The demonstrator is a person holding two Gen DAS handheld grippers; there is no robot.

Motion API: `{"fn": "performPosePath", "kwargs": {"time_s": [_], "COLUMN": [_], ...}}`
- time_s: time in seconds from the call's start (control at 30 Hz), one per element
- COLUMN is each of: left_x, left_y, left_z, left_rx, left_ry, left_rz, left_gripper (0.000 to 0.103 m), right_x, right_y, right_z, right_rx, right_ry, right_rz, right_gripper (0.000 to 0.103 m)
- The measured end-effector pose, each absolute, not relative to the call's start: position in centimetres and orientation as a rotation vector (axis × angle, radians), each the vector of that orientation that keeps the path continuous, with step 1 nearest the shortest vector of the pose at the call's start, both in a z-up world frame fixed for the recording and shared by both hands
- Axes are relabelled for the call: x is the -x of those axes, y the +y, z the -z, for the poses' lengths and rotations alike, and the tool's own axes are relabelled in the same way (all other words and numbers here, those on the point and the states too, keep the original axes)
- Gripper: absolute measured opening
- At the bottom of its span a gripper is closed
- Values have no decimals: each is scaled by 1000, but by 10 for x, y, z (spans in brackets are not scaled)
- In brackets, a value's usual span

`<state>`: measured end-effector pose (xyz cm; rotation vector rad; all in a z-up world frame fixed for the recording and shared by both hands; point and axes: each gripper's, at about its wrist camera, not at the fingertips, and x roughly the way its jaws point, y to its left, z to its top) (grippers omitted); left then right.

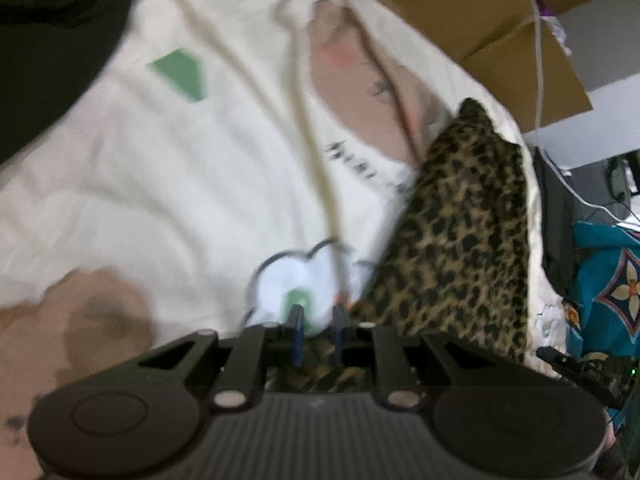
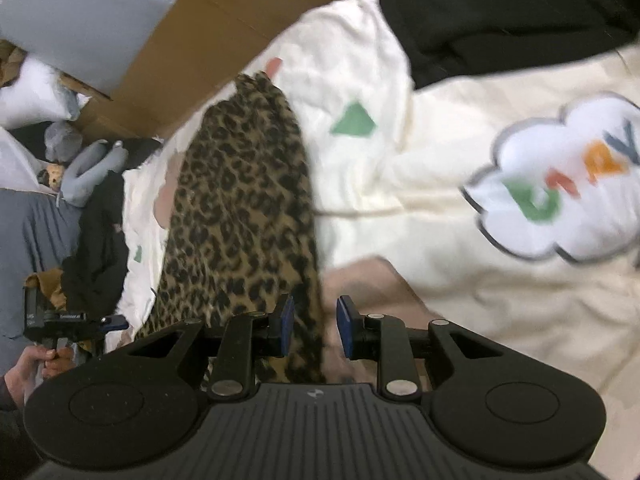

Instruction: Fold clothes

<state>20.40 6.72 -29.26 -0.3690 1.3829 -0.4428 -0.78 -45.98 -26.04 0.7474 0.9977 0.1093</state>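
A leopard-print garment (image 1: pixel 460 240) lies as a long folded strip on a cream bedspread (image 1: pixel 160 180). My left gripper (image 1: pixel 318 320) hovers over its near end, the blue pads a narrow gap apart. Leopard cloth shows low down between the fingers, but the pads do not press on it. In the right wrist view the same garment (image 2: pixel 240 200) runs away from my right gripper (image 2: pixel 316 328). That gripper stands open, with the garment's right edge lying in the gap below the pads. A hand (image 2: pixel 36 360) holds the other gripper's handle at the lower left.
The cream bedspread (image 2: pixel 400 200) carries a white cloud patch (image 2: pixel 560 184) and green shapes. A black garment (image 2: pixel 500 12) lies at its far side. Cardboard boxes (image 1: pixel 480 12), a white cable (image 1: pixel 540 60), teal patterned cloth (image 1: pixel 608 280) and a grey plush toy (image 2: pixel 80 164) crowd the bed's edge.
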Motion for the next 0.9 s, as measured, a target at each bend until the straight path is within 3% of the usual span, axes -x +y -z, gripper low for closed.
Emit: {"fn": "performPosePath", "kwargs": {"time_s": [0.4,0.9], "left_x": [-228,-212], "left_y": [-34,-155], "left_z": [293,308], "left_rx": [246,152], "left_ry": [1293,1303], "left_rz": [650,862], "left_gripper": [15,15], "right_x": [-57,-100], "right_y": [-422,-376], "right_z": [265,280], "right_rx": [-679,-653], "right_ry": [960,1016], "right_rz": [-159,-190], "right_gripper": [25,25]}}
